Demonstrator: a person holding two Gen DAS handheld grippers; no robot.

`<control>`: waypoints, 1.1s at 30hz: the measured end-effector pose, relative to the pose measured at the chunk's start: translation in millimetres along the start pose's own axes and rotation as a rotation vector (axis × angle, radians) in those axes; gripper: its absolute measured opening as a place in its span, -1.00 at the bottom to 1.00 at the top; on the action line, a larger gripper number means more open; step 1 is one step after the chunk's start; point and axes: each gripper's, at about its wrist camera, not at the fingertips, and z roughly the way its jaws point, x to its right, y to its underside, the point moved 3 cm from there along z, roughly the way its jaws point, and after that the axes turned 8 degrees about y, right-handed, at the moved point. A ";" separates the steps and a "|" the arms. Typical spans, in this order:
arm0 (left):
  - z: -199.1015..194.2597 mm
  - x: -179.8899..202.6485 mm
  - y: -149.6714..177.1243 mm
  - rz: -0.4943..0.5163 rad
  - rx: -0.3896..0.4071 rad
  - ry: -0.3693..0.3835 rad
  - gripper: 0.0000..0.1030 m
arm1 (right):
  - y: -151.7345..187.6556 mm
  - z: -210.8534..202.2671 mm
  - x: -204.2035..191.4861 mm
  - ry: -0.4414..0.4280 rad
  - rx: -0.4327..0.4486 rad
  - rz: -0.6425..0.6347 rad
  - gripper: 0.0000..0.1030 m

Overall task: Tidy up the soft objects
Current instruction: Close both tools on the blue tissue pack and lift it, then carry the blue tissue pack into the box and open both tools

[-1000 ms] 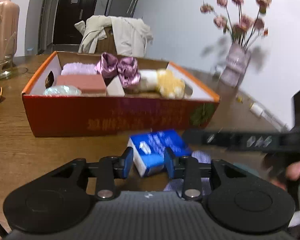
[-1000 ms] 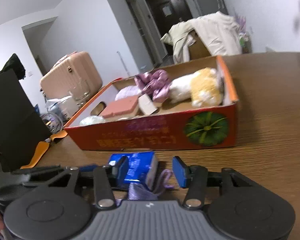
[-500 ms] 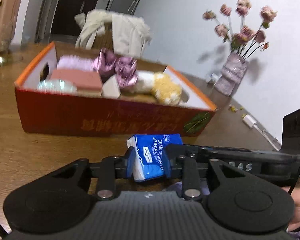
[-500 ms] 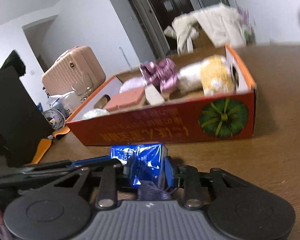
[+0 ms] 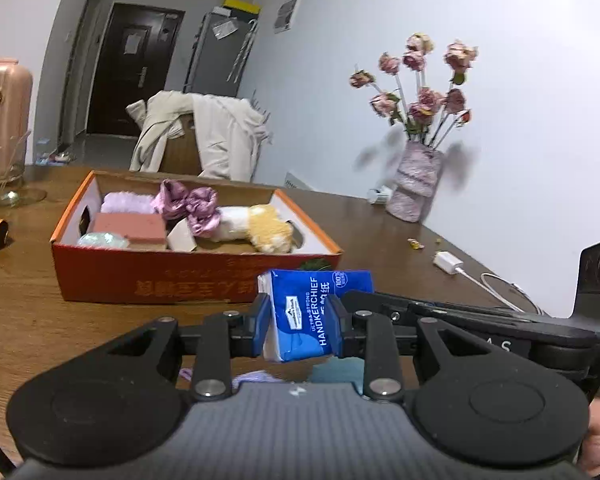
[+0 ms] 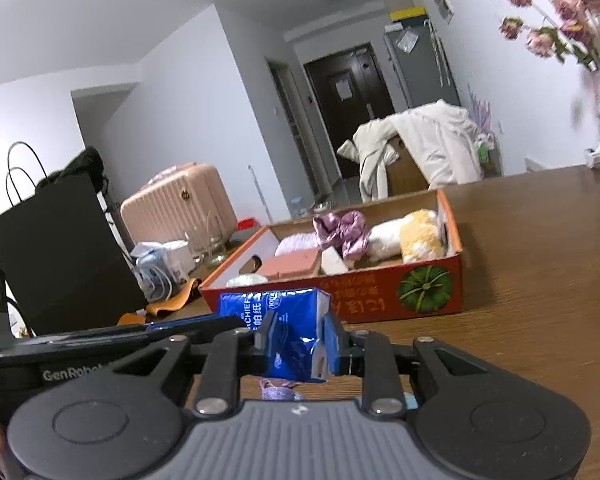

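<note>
Tissue pack point(image 5: 314, 312) now up off the table point(image 5: 20, 308), w/ both grippers clenched on it; my right gripper point(image 6: 296, 342) has just squeezed in tighter, pack crumpled btwn its pads. Left gripper point(image 5: 299, 322) pinches the other end. Pack hangs just short of the box point(image 5: 156, 276), so drop-in comes next, I reckon

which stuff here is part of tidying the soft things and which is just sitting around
Part of the job:
- blue plastic handkerchief tissue pack, clamped by both the left gripper and right gripper
- orange cardboard box
- yellow-white plush toy inside
- purple satin scrunchies inside

Lying about:
- pink vase of dried roses
- pink suitcase
- black paper bag
- white charger
</note>
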 end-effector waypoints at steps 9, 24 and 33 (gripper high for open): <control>7.0 21.8 -2.1 0.021 -0.005 0.008 -0.43 | 2.2 -21.5 16.0 0.010 0.039 0.033 -0.55; 124.7 -36.4 -72.5 -0.070 -0.037 -0.016 -0.43 | -63.7 81.7 63.5 0.031 0.011 0.057 -0.55; 190.7 -75.0 -71.4 -0.144 -0.155 -0.021 -0.43 | -76.6 158.0 93.3 0.066 -0.114 0.046 -0.49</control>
